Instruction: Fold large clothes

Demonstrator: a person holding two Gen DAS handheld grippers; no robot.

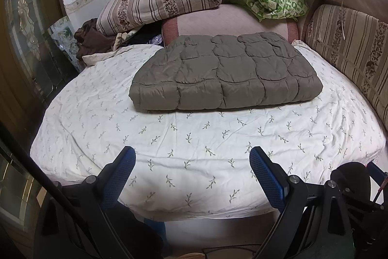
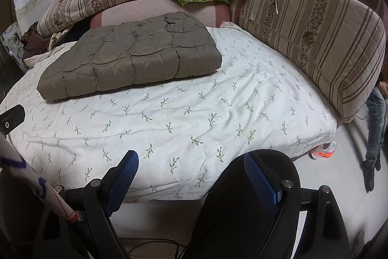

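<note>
Olive quilted coat (image 1: 224, 72) folded flat on bed (image 1: 169, 162), far half | left gripper (image 1: 192, 157) fingers spread wide, holding nothing, at near bed edge | right gripper (image 2: 191, 162) same, wide apart, bare

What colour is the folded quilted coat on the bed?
The folded quilted coat is a plain olive-brown, clearest in the left wrist view.
</note>
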